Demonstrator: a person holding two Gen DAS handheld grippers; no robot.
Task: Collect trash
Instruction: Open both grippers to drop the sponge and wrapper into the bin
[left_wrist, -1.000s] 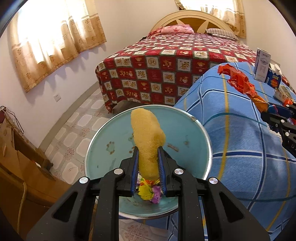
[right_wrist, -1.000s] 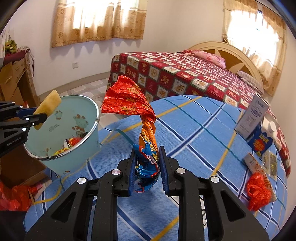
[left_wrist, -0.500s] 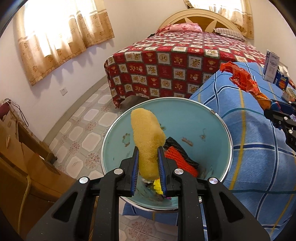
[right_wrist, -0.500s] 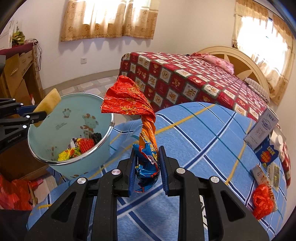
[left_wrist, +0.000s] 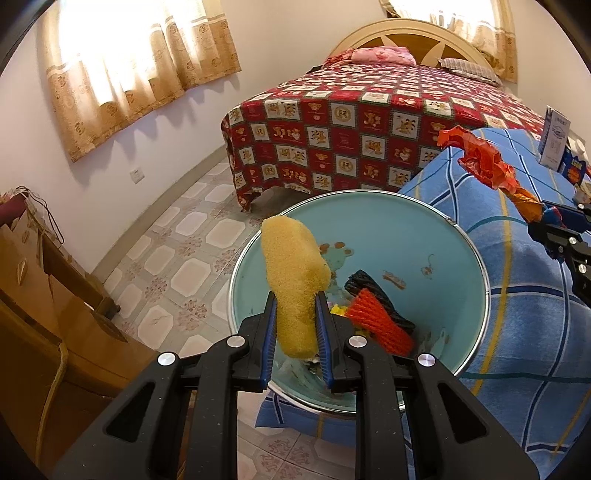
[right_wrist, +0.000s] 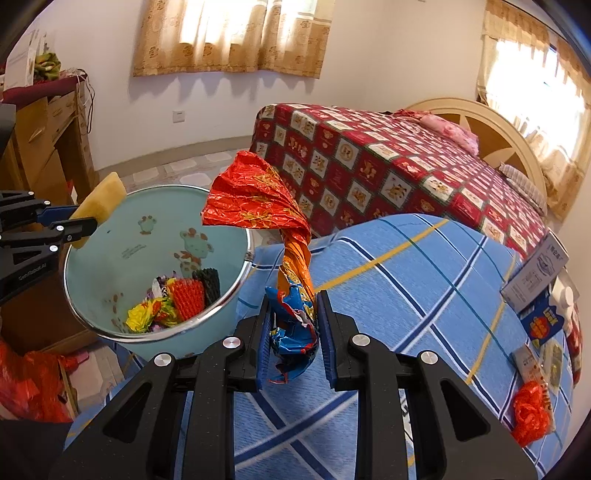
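Here the bed (right_wrist: 388, 162), under a red patchwork cover, fills the upper right of the right wrist view, its far end cut by the frame edge; below it the table (right_wrist: 406, 288) in blue checked cloth spreads across the lower right, its near edge hidden behind the black gripper body. The pale green bin (left_wrist: 436, 243) sits just beside the table at centre of the left wrist view; inside lie a red ribbed piece (left_wrist: 376, 321), a black ribbed piece (left_wrist: 369, 288) and crumpled yellow scraps too tangled to name. The left hand-held gripper (left_wrist: 295, 332) is clamped on a yellow sponge (left_wrist: 291, 273) above the bin's mouth; the right hand-held gripper (right_wrist: 291, 325) pinches a twisted red and blue foil wrapper (right_wrist: 258, 199), upright, beside the bin's rim. Small boxes (right_wrist: 535, 273) at the right edge are partly cut off; a red crumpled bag (right_wrist: 532, 410) lies lower right.
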